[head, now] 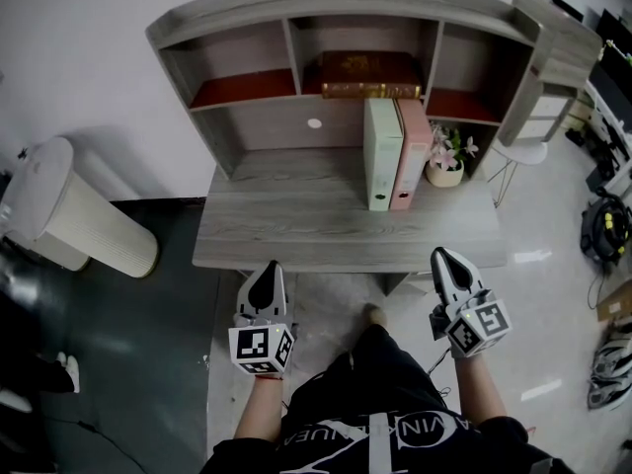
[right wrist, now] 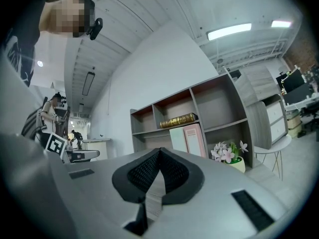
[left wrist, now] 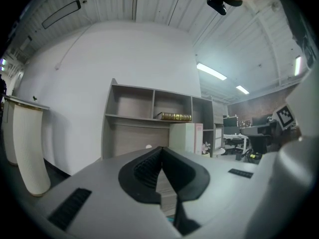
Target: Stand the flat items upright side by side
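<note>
A pale green binder [head: 381,154] and a pink binder [head: 410,154] stand upright side by side on the grey desk [head: 286,220], against the hutch. Both also show in the left gripper view, the green binder [left wrist: 182,137] beside the pink binder [left wrist: 198,137], and in the right gripper view as green binder [right wrist: 178,139] and pink binder [right wrist: 193,138]. A dark book with gold edge [head: 369,73] lies flat in the middle cubby. My left gripper [head: 267,279] and right gripper [head: 444,263] hover just off the desk's front edge, both shut and empty.
A small pot of pink flowers [head: 446,158] stands right of the binders. A white cylindrical bin [head: 74,210] sits on the floor to the left. A white stool [head: 518,154] and office clutter are at the right. The person's legs are below the desk edge.
</note>
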